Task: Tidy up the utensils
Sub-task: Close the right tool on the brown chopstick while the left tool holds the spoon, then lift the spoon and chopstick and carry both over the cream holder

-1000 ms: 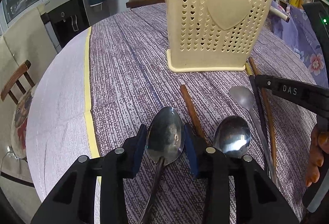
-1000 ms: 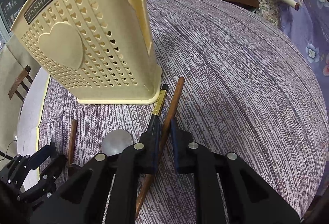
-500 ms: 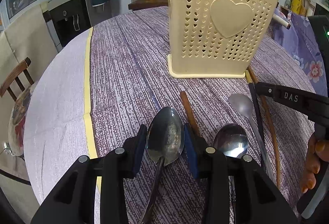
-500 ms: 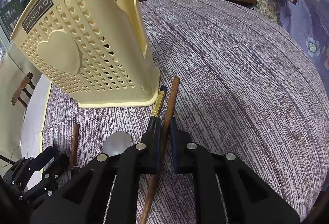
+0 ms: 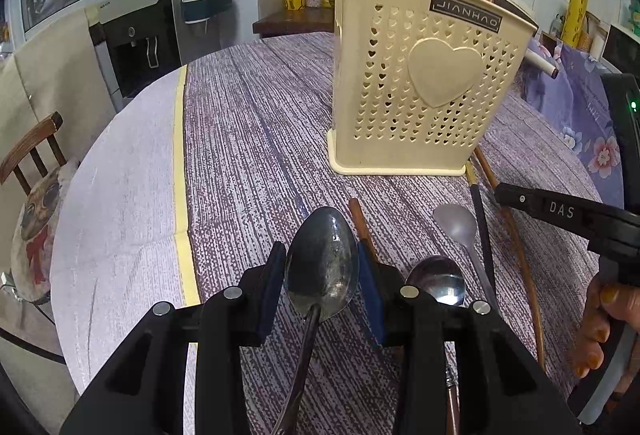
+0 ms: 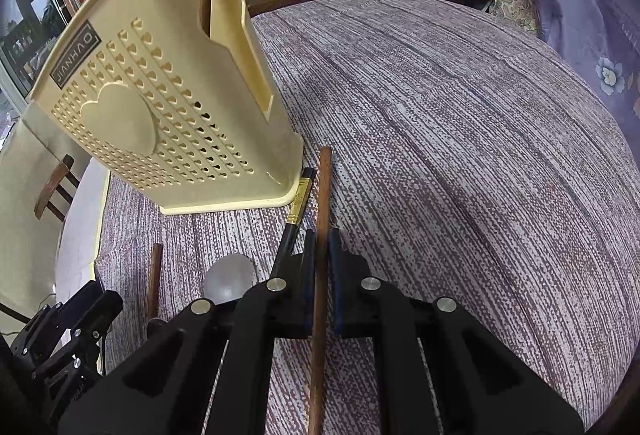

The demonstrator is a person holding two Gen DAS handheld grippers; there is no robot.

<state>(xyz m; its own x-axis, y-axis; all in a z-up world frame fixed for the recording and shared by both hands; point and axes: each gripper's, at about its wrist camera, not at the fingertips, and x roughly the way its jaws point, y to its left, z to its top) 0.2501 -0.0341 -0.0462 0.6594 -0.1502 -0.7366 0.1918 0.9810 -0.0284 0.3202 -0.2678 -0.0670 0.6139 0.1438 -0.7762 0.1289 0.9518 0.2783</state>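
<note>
Since the earlier frame my right gripper (image 6: 320, 255) has closed its last bit onto the brown chopstick (image 6: 322, 203), which now runs straight up between the pads instead of slanting. Nearest me, my left gripper (image 5: 322, 275) clamps the steel spoon (image 5: 322, 267) by its bowl, handle trailing back under it. Beyond both stands the cream utensil holder (image 5: 424, 91) on the bench (image 5: 248, 139), ahead-right of the spoon and ahead-left of the chopstick, whose long axis points past the holder's right corner.

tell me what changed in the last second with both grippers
The right gripper closed its jaws onto the brown chopstick, which now runs straight between them. The left gripper kept its hold on the spoon; the utensil holder stayed put.
</note>
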